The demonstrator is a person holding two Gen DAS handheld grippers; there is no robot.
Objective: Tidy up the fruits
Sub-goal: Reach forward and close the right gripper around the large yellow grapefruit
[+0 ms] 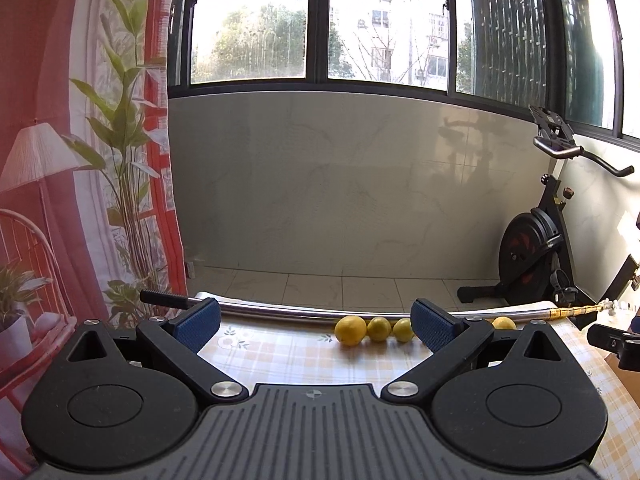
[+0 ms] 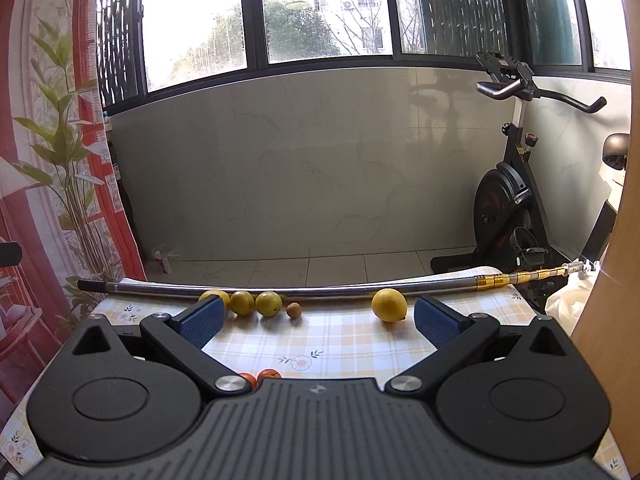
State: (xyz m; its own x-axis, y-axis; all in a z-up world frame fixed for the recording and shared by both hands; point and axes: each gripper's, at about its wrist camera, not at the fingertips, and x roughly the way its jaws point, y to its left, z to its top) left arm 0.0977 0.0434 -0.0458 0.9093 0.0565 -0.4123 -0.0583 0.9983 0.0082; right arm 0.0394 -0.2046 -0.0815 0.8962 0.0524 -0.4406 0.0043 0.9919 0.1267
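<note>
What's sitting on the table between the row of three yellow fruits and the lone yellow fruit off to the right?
In the right wrist view, one small brown round fruit lies just right of the three yellow fruits; from there to the lone yellow fruit only bare checked tablecloth.

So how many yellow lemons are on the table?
4. Three lemons sit together by the metal pole. One lemon sits alone to the right. More could hide behind the tools.

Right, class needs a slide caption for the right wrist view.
Open right gripper faces yellow citrus fruits and a lone lemon lined along a metal pole on the checked tablecloth.
</note>
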